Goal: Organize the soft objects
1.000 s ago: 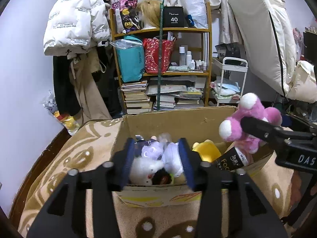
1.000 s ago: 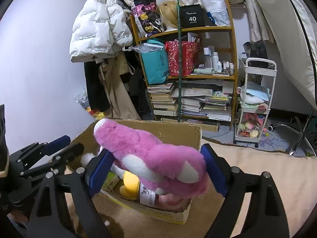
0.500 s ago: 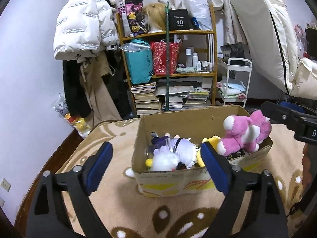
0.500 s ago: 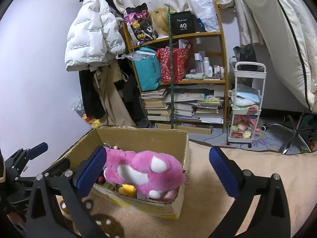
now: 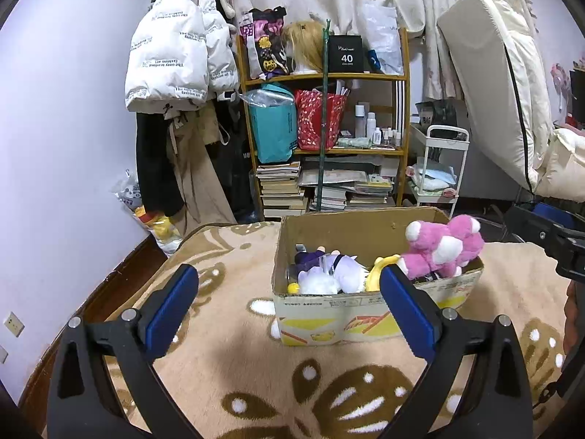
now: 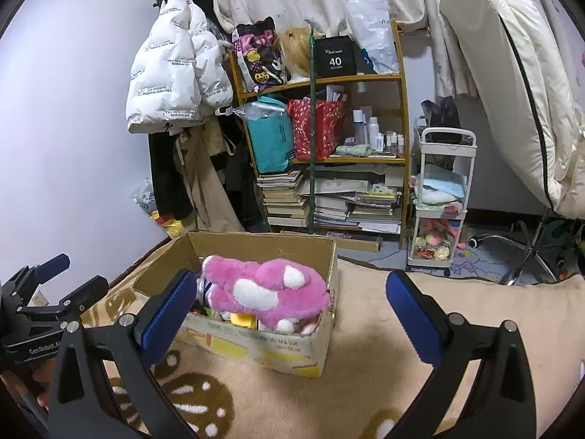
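A cardboard box (image 5: 329,314) (image 6: 256,344) stands on a beige patterned blanket (image 5: 237,366). A pink plush (image 5: 442,248) (image 6: 263,289) lies on top of the box's right end, free of any grip. Inside the box lie a white and purple plush (image 5: 329,274) and a yellow plush (image 5: 380,270). My left gripper (image 5: 285,281) hovers in front of the box, its jaws opening with nothing between them. My right gripper (image 6: 290,285) is open and empty, back from the box. Each gripper also shows in the other view: the left gripper (image 6: 47,285) and the right gripper (image 5: 548,234).
Behind the box a wooden shelf (image 5: 325,146) holds books, bags and bottles. A white puffer coat (image 5: 175,58) hangs at the left. A white trolley (image 6: 442,197) and a leaning mattress (image 6: 512,73) stand at the right. The blanket's edge meets a dark wooden border (image 5: 109,285).
Both grippers opened and let go: the white plush and the pink plush now lie in the box. Both grippers pulled back and up, so the box looks smaller.
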